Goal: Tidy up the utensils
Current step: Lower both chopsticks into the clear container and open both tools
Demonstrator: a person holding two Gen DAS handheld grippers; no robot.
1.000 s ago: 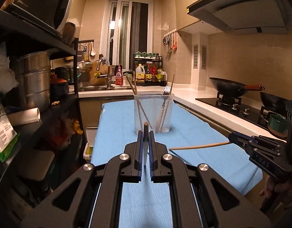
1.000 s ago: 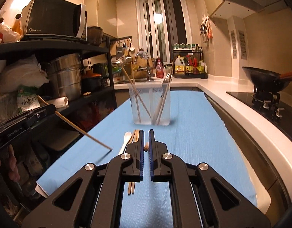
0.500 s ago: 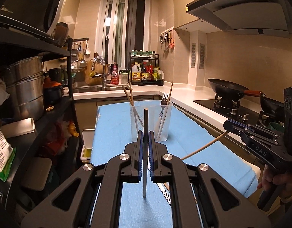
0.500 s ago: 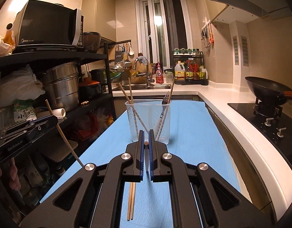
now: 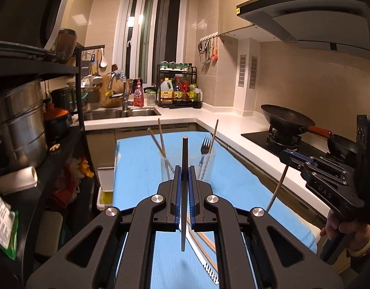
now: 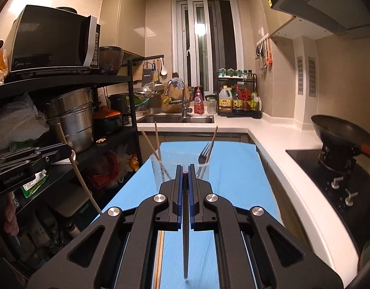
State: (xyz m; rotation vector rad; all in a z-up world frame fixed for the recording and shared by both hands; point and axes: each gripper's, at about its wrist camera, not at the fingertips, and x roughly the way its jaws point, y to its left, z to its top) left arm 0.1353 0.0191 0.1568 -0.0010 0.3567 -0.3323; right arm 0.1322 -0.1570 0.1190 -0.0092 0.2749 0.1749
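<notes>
A clear plastic cup [image 5: 206, 161] stands on the blue mat [image 5: 137, 168] and holds several chopsticks and a fork [image 5: 205, 143]. It also shows in the right wrist view [image 6: 203, 168]. My left gripper [image 5: 184, 171] is shut on a chopstick [image 5: 184, 216], held upright above the mat just short of the cup. My right gripper [image 6: 184, 171] is shut on another chopstick [image 6: 185, 240], also upright. The right gripper shows at the right of the left wrist view [image 5: 284, 155], its chopstick [image 5: 277, 187] slanting down. A pair of chopsticks [image 6: 159, 252] lies on the mat under the right gripper.
A black shelf rack [image 6: 127, 77] with steel pots [image 6: 72, 118] and a microwave [image 6: 52, 41] stands at the left. A wok [image 6: 341, 132] sits on the stove at the right. The sink [image 6: 175, 119] and a bottle rack [image 6: 238, 96] are at the back.
Both grippers have lifted their chopsticks off the mat, tilted them from lying to upright, and moved closer to the cup.
</notes>
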